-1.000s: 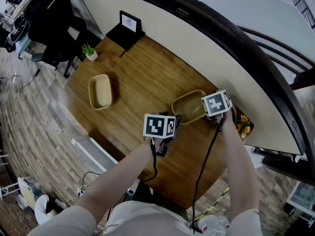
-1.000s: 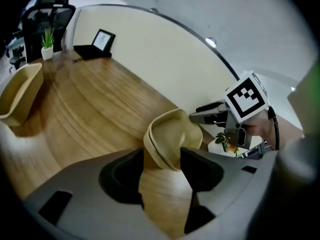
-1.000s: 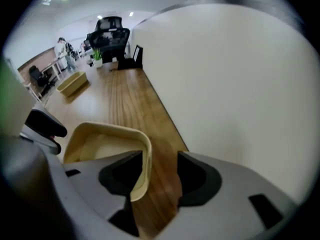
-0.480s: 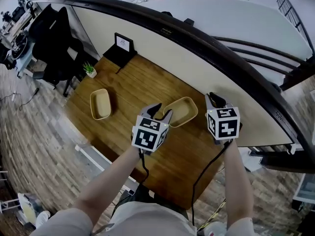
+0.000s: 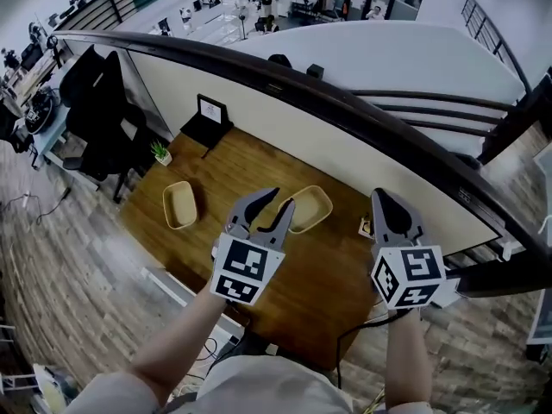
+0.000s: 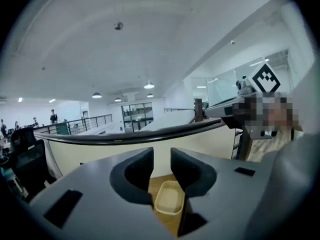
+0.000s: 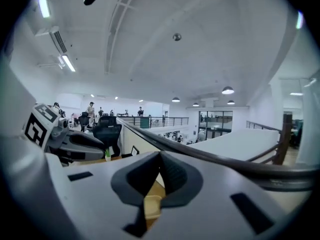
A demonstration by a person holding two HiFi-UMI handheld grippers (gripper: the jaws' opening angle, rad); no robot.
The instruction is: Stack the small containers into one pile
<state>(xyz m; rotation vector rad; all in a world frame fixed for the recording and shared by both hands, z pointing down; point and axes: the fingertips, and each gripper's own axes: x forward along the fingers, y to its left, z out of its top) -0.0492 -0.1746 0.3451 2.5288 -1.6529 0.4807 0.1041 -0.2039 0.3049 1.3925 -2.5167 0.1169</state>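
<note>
Two shallow tan containers lie apart on the wooden table [image 5: 259, 158]: one at the left [image 5: 179, 203], one in the middle [image 5: 308, 208]. Both grippers hang high above the table, holding nothing. My left gripper [image 5: 271, 202] is over the table's middle; its jaws have just been closing and still show a narrow gap [image 6: 161, 156] with nothing in it. A tan container [image 6: 170, 200] shows far below, past the jaws. My right gripper [image 5: 380, 197] is shut, tips together [image 7: 160, 155], with a container [image 7: 152, 204] far beneath.
A small potted plant [image 5: 160, 152] and a black sign stand [image 5: 209, 110] sit at the table's far left corner. A low partition with a dark rail [image 5: 345, 115] borders the far side. A black chair [image 5: 95, 102] stands left of the table.
Both grippers have risen from beside the middle container, which stays on the table. The right jaws have closed and the left jaws have narrowed. The view has tilted up.
</note>
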